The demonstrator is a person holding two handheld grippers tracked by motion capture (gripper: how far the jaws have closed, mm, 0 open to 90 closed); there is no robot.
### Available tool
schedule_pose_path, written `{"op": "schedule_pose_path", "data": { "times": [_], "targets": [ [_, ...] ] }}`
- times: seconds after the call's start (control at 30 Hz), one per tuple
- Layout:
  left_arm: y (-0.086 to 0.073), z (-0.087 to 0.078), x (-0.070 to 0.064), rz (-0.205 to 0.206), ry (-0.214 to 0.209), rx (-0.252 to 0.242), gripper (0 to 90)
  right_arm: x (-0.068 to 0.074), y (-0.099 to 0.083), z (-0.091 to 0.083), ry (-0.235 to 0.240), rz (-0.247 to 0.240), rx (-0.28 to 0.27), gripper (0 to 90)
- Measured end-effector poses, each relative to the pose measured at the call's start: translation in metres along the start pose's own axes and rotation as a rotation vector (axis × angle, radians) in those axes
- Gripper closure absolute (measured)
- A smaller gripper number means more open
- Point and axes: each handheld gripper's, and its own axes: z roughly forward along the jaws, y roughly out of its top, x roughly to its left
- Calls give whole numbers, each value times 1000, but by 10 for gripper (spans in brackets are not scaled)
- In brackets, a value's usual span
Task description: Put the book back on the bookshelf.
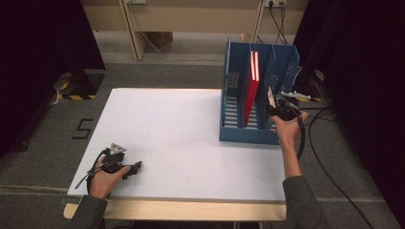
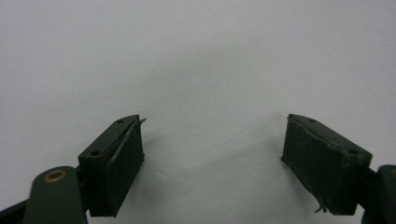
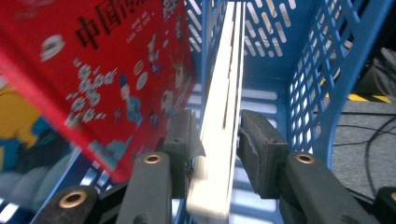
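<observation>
The white bench (image 1: 181, 143) carries one big thing, the blue file rack (image 1: 239, 131) standing at its far right, three slots side by side with perforated walls. A red book (image 1: 252, 88) leans in the middle slot; in my right gripper view its printed cover (image 3: 93, 70) tilts close against the divider.

My work is in the rightmost slot. There my right tool (image 3: 217, 140) has its jaws set on either side of a thin white book (image 3: 224, 107), page edge facing me, standing nearly upright between the divider and the outer wall. The left pad looks to be touching it; the right pad shows a sliver of gap, so I judge the grip loose or just letting go, not a firm clench.

To do this step well, I'd keep the book parallel to the slot walls and make sure its lower edge sits on the rack floor before I open wider. Then I should draw straight back along the slot, without twisting, so neither pad drags the book out or tips it onto the outer wall. The red book is close, so I'd avoid swinging left.

My left tool (image 1: 125, 168) rests low on the near left of the bench, jaws spread wide with nothing between them, well away from the rack; I'd leave it there.
</observation>
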Motion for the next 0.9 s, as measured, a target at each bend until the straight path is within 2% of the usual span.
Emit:
{"op": "schedule_pose_path", "data": {
  "times": [0.17, 0.33, 0.43, 0.53, 0.6, 0.9],
  "targets": [
    [0, 0, 0, -1, 1, 2, 192, -3, -12, -14, 43, -26, 0, 646],
    [0, 0, 0, -2, 1, 1, 193, -2, -19, -16, 58, -44, -5, 692],
    [0, 0, 0, -4, -1, 3, 192, 0, -17, -12, 53, -55, -10, 694],
    [0, 0, 0, -3, 0, 2, 193, -1, -14, -8, 54, -45, -13, 694],
    [0, 0, 0, -4, -1, 1, 193, -1, -12, -4, 56, -19, -18, 694],
    [0, 0, 0, -3, -1, 1, 192, 1, -6, 6, 42, -24, -19, 692]
  ]
}}
